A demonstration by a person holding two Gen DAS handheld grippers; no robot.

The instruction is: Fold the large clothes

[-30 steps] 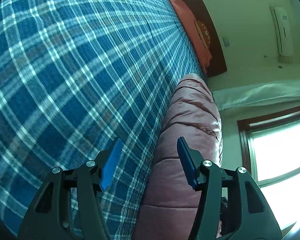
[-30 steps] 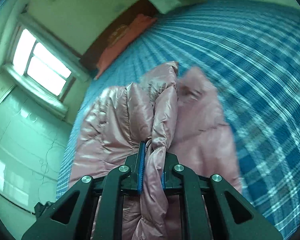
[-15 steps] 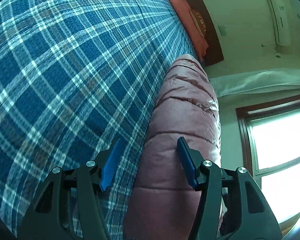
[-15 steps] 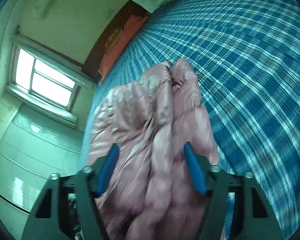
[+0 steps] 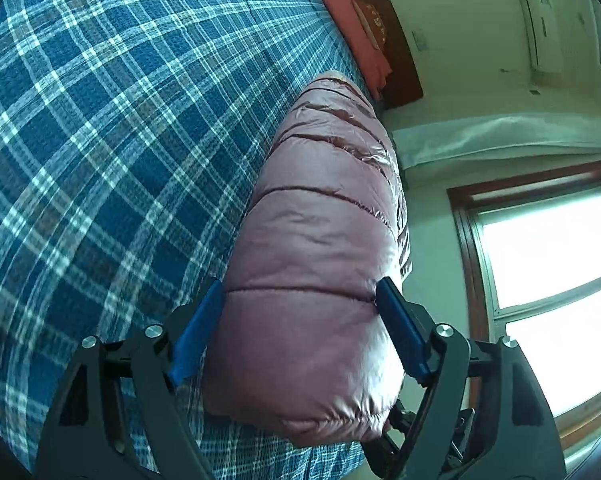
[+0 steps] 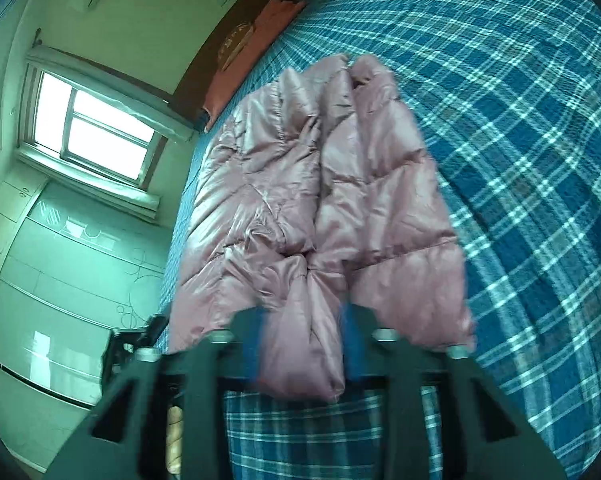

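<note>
Bed [image 5: 100, 140]: covered edge to edge in a blue and white plaid spread; carries everything below.

Puffer jacket [image 6: 332, 184]: pink, quilted, shiny; lies bunched lengthwise along the bed's window-side edge, sleeves and panels folded over one another. In the left wrist view its padded bulk [image 5: 320, 280] fills the space between the fingers.

Headboard [image 5: 396, 40]: dark wood, at the far end of the bed.

Pillow [image 5: 348, 24]: salmon-coloured, set against the headboard, well apart from the jacket.

Window [image 6: 88, 128]: bright, beside the bed's far corner.

Left claw [image 5: 300, 332]: jaws wide and opening; blue pads [image 5: 196, 340] flank a thick fold of the jacket, at its sides without squeezing it.

Right claw [image 6: 300, 348]: motion-blurred, jaws closing; a gathered sleeve-like fold of the jacket hangs between them. Whether the pads press on it, cannot tell.
</note>
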